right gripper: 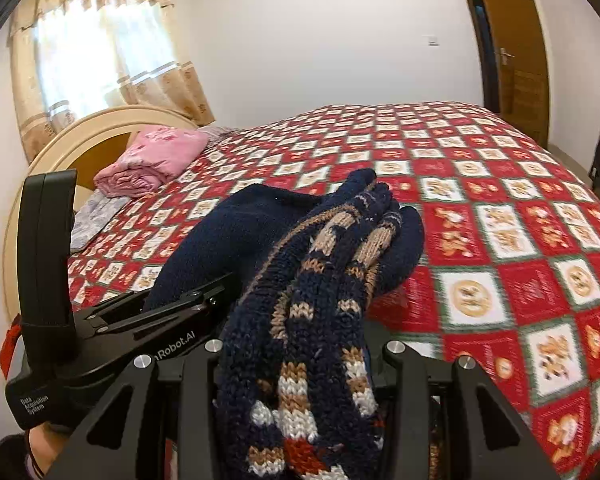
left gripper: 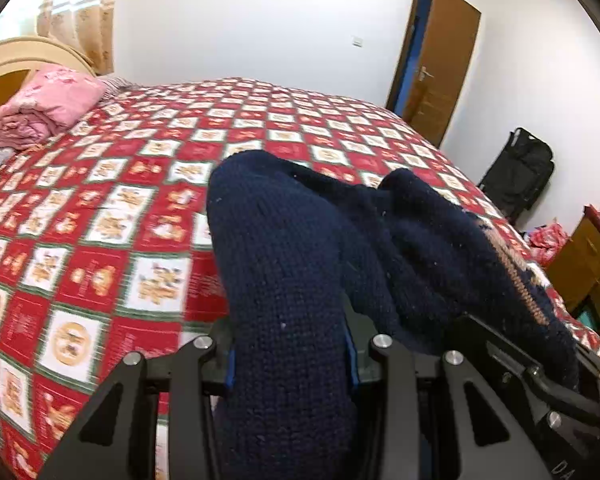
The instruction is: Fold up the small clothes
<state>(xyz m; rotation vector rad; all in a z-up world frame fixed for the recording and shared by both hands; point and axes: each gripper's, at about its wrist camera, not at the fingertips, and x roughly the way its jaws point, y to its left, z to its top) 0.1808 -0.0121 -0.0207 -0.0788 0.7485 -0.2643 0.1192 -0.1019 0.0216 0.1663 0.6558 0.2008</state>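
A small navy knit sweater point(left gripper: 300, 264) with tan, white and red patterning point(right gripper: 300, 300) hangs bunched between both grippers, lifted above the bed. My left gripper point(left gripper: 290, 360) is shut on a plain navy part of it; the fabric drapes over the fingers and hides the tips. My right gripper point(right gripper: 300, 364) is shut on the patterned part, its tips also covered by knit. The left gripper's black body point(right gripper: 112, 320) shows at the left of the right wrist view, close beside the right one.
The bed carries a red, white and green checked quilt point(left gripper: 100, 220), also in the right wrist view point(right gripper: 500, 240). A folded pink blanket point(left gripper: 48, 108) lies by the headboard point(right gripper: 60, 152). A brown door point(left gripper: 440, 60), a black suitcase point(left gripper: 520, 172) and a wooden cabinet point(left gripper: 588, 264) stand to the right.
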